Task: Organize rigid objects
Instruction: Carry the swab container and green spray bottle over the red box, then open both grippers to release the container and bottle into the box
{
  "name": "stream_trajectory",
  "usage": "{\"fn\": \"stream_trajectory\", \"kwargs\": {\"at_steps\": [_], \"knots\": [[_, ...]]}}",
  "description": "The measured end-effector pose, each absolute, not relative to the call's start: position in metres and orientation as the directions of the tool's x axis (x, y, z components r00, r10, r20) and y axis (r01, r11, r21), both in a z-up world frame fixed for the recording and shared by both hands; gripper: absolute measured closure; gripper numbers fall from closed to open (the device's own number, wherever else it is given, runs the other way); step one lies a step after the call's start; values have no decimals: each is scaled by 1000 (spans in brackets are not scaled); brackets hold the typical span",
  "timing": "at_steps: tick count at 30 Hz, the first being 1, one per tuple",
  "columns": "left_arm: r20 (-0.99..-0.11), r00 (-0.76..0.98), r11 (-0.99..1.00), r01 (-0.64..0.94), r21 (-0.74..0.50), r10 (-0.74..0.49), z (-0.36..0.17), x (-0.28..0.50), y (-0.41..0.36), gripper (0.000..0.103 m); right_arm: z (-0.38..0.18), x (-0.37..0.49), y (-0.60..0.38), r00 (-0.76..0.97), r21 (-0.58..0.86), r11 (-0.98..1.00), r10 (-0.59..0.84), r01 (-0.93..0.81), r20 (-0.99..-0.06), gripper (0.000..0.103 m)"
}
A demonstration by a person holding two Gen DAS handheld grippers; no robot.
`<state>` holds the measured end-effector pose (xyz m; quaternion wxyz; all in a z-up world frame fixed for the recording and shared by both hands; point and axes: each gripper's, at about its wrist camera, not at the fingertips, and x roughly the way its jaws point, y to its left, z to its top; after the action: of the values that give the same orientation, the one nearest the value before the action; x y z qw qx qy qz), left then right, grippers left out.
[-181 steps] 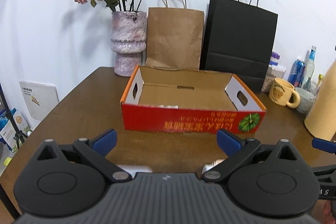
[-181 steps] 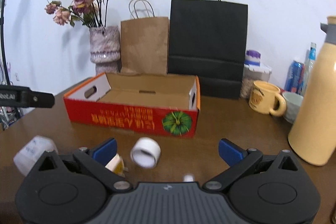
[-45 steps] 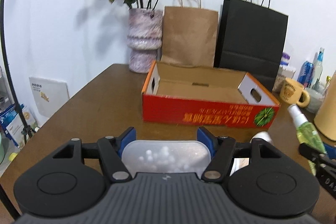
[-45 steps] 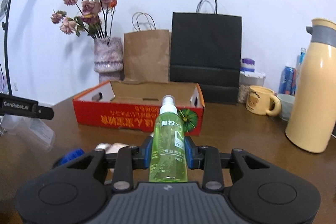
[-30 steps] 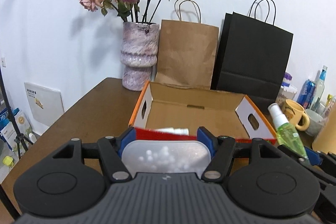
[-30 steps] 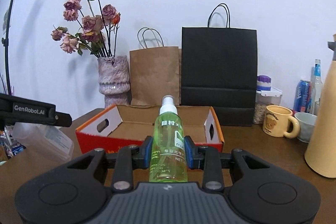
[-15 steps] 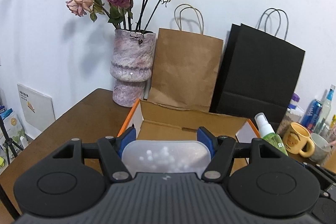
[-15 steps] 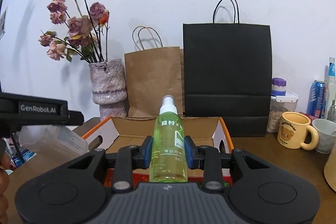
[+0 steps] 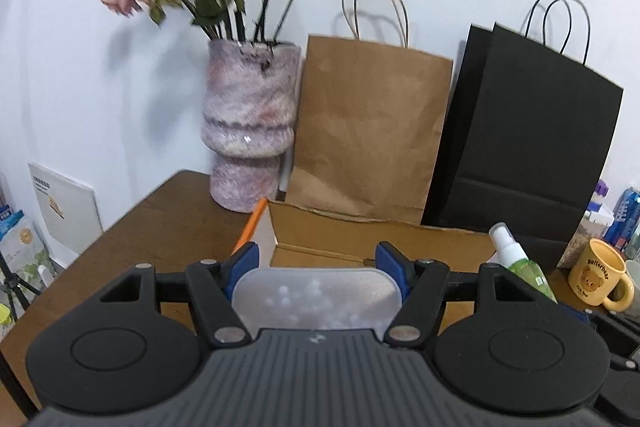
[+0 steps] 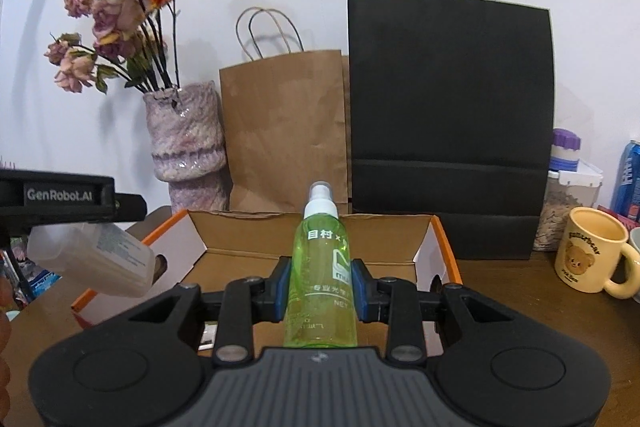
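The right gripper (image 10: 319,289) is clenched on a green spray bottle (image 10: 320,279), its blue pads pressing both sides of the body. The bottle's long axis runs forward along the fingers, with the white nozzle pointing away from the camera toward the bags at the wall, above the open cardboard box (image 10: 424,227). The left gripper (image 9: 317,261) grasps a cloudy plastic tub (image 9: 316,299) between its pads; small white balls show inside it. From the right view the tub hangs tilted over the box's left end. The box floor is mostly hidden behind the grippers. Behind the box stand a vase (image 9: 250,127) of dried roses, a brown paper bag (image 9: 368,131) and a black bag (image 10: 448,123). A yellow mug (image 10: 592,251) sits on the table to the right.
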<state>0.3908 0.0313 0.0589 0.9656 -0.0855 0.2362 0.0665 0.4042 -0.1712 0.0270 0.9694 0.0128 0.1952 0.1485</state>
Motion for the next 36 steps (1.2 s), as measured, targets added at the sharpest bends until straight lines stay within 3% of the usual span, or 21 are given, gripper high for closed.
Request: {"fn": "stream_trajectory", "kwargs": {"at_steps": [21,23,24,25,26,28,36], "knots": [[-591,796,981,-191,-37,133,18,442,33,36,-4,452,-162,830,66,960,270,-274,-488,72],[-589,799,984,-175,-29,125,18,441,31,30,-5,453,-163,825,63,961,264,-269,-499,72],[-583,803,985,-170,-23,125,19,441,30,17,-5,453,-162,827,54,963,256,-265,-500,71],[-575,808,985,-173,-16,132,21,439,28,4,-4,453,-163,832,46,964,250,-262,-496,58],[-563,814,984,-178,-11,141,22,437,27,0,-4,452,-163,834,39,965,243,-259,-494,33],[-542,829,984,-175,-17,137,26,433,26,0,-1,451,-164,846,29,966,239,-257,-477,7],[-549,824,982,-186,-32,138,26,433,28,0,5,445,-165,861,17,965,242,-263,-446,1]]}}
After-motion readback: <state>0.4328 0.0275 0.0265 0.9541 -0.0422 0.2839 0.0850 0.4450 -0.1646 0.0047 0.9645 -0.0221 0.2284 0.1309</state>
